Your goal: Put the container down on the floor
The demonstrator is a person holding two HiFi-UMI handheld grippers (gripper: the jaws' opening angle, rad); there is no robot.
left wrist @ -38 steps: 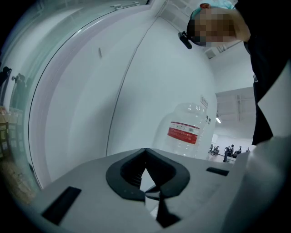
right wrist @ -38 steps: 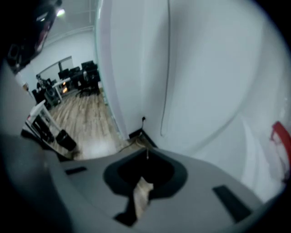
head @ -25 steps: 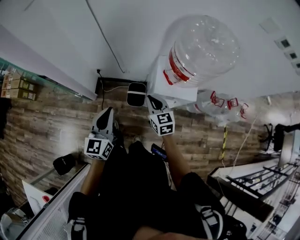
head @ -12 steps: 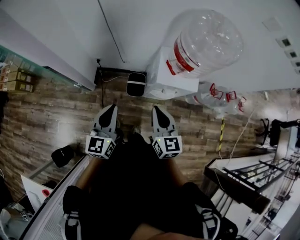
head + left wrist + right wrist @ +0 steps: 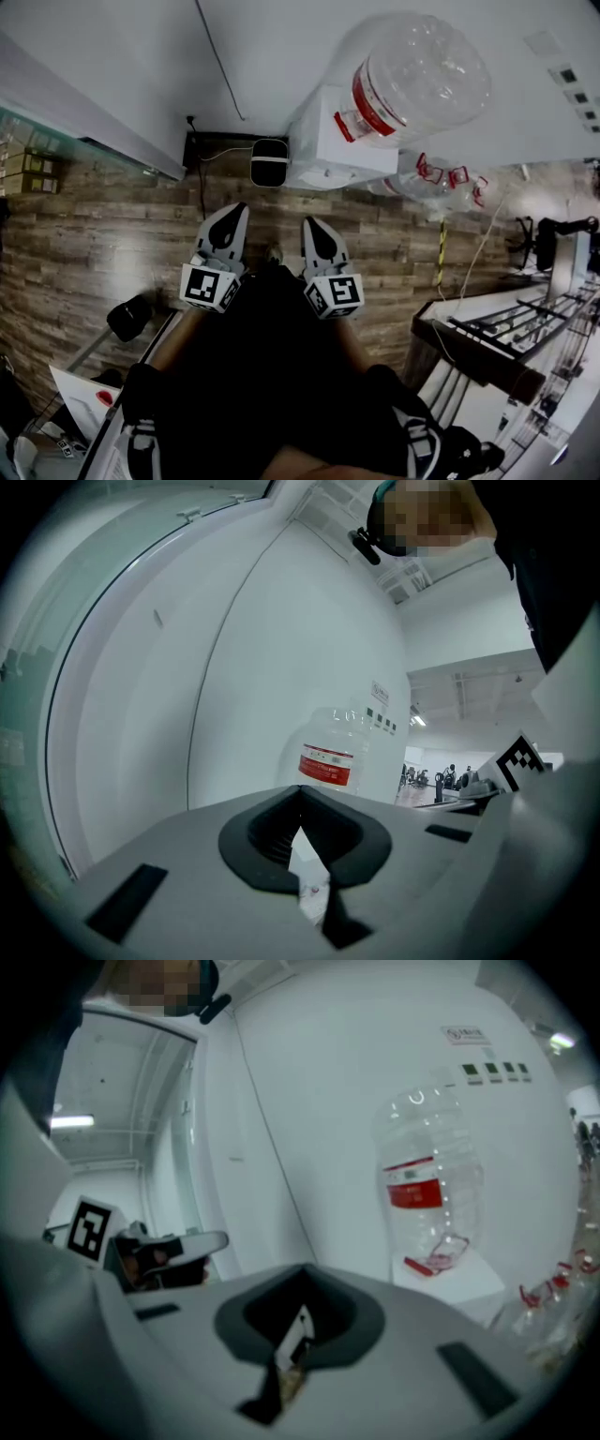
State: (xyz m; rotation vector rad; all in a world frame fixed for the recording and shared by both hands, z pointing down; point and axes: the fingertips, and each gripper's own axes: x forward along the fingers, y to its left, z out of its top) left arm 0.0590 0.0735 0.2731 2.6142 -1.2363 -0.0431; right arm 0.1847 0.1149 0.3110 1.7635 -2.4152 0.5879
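The container (image 5: 422, 70), a big clear ribbed water jug with a red label band round its lower part, stands upright on the white dispenser (image 5: 323, 155) against the wall, so it is up off the wooden floor (image 5: 103, 234) and not where the task wants it. In the head view it lies at about 1 o'clock from the right gripper (image 5: 314, 225) and nearer 2 o'clock from the left gripper (image 5: 232, 214), so the right hand is the closer one. Both gripper views show the jug's long axis running 12 to 6, with the red label at its lower part. It looks see-through all the way up and is probably empty and light, though bulky for one pair of jaws. Both grippers are clenched on nothing and sit side by side close to the person's body, well short of the jug. More clear jugs (image 5: 441, 178) lie on the floor at 3 o'clock of the dispenser.
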